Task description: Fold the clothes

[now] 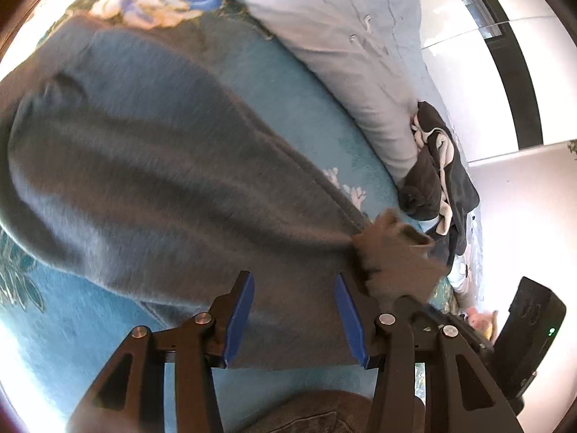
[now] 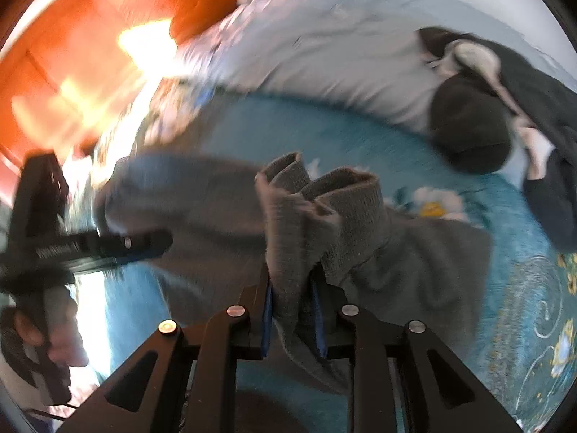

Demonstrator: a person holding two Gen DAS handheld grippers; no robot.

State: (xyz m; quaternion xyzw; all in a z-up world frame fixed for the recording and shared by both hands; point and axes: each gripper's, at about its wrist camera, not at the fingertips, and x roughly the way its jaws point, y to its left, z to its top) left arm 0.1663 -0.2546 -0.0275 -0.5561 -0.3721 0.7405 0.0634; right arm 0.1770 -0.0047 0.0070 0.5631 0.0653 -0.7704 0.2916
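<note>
A grey knit garment point(image 1: 151, 180) lies stretched over the teal floral bedspread point(image 1: 295, 108). My left gripper point(image 1: 294, 314) is open, its blue pads over the garment's near part with nothing clamped. My right gripper point(image 2: 292, 310) is shut on the garment's ribbed cuffs point(image 2: 317, 209), bunched and standing up between the pads. The right gripper also shows in the left wrist view point(image 1: 396, 263), holding that bunched end at the garment's right edge. The left gripper shows at the left of the right wrist view point(image 2: 108, 249).
A pale blue-grey quilt point(image 1: 353, 54) lies along the far side of the bed. A dark garment with cream lining point(image 2: 505, 108) is heaped at its end. An orange wooden headboard point(image 2: 90, 36) stands at the left. A black device point(image 1: 530, 332) is at the right.
</note>
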